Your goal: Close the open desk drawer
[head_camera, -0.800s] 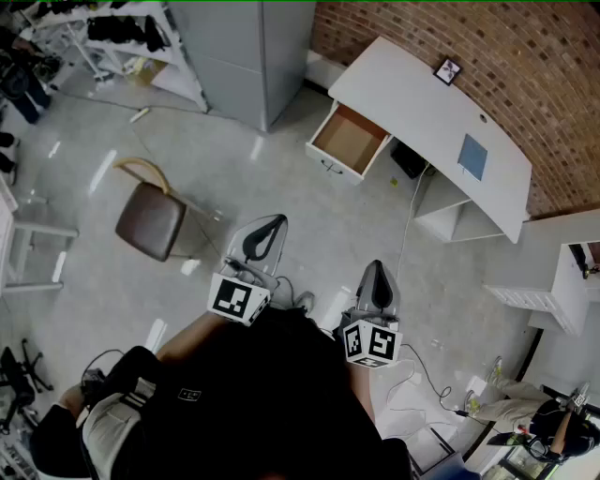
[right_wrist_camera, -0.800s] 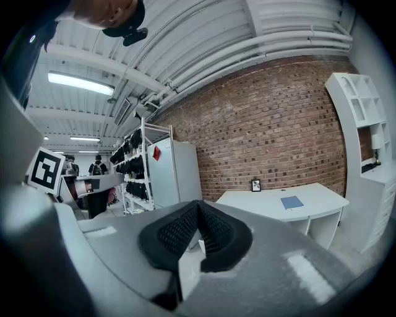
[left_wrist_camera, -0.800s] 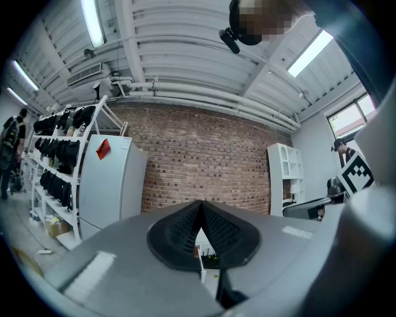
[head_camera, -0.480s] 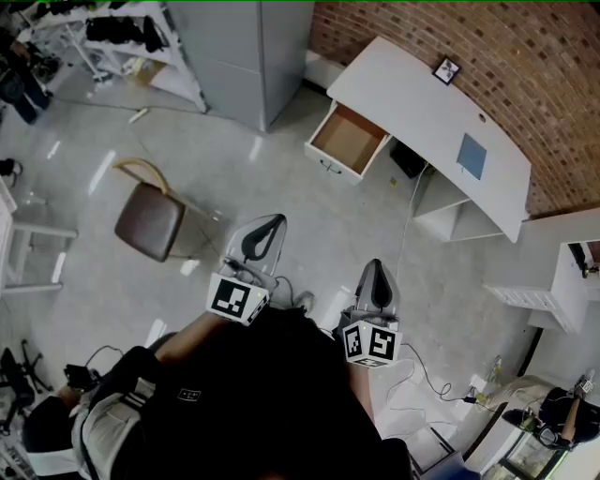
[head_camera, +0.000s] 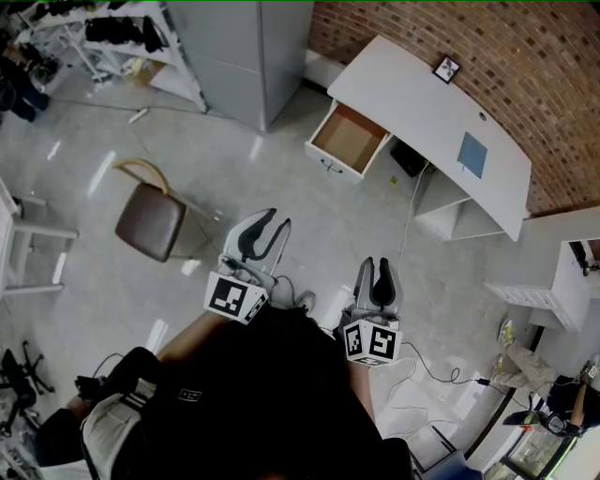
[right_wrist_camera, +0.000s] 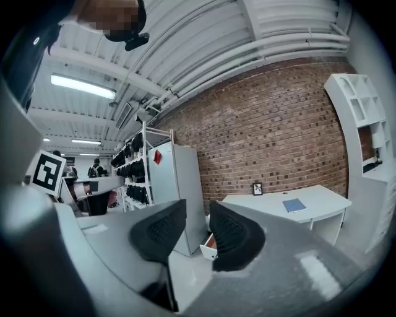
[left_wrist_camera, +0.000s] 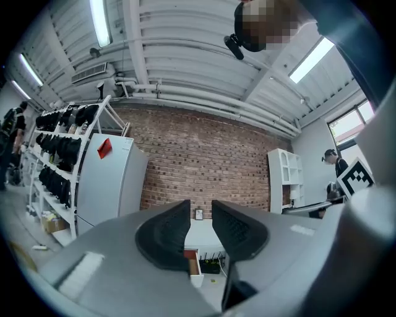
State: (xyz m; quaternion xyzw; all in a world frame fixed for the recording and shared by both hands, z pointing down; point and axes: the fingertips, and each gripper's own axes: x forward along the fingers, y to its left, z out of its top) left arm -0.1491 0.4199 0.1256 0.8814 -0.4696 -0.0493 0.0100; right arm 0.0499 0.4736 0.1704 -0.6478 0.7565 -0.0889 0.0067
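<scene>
Head view, listed from the person outward.

1. Person's dark top (head_camera: 272, 394): fills the lower middle of the frame, with both tools held out in front of it over the pale floor (head_camera: 309, 216).
2. Left tool (head_camera: 277, 218): marker cube (head_camera: 237, 297) at its rear. The jaws stand apart with a clear gap and nothing lies between the pads. It touches nothing.
3. Right tool (head_camera: 375, 264): marker cube (head_camera: 367, 341) at its rear. The jaws are parted and empty. It sits beside the left tool, well apart from the table.
4. Brown chair (head_camera: 150, 217): stands on the floor to the left of the left tool.
5. Dark cable (head_camera: 408, 216): trails across the floor from the table towards the person.
6. Drawer (head_camera: 349, 139): pulled out of the table's left end, its bare brown inside showing and a handle on its white front. It is far from both tools. In the left gripper view it shows low in the gap between the jaws.
7. White table (head_camera: 412, 98): long, set along the brick wall (head_camera: 469, 37). It carries a blue pad (head_camera: 472, 156) and a small framed picture (head_camera: 448, 69).
8. White shelf unit (head_camera: 455, 217): stands under the table's right part.
9. Grey cabinet (head_camera: 234, 56): stands left of the table, near the drawer.
10. Rack with dark items (head_camera: 122, 28): stands at the far left, beyond the cabinet.
</scene>
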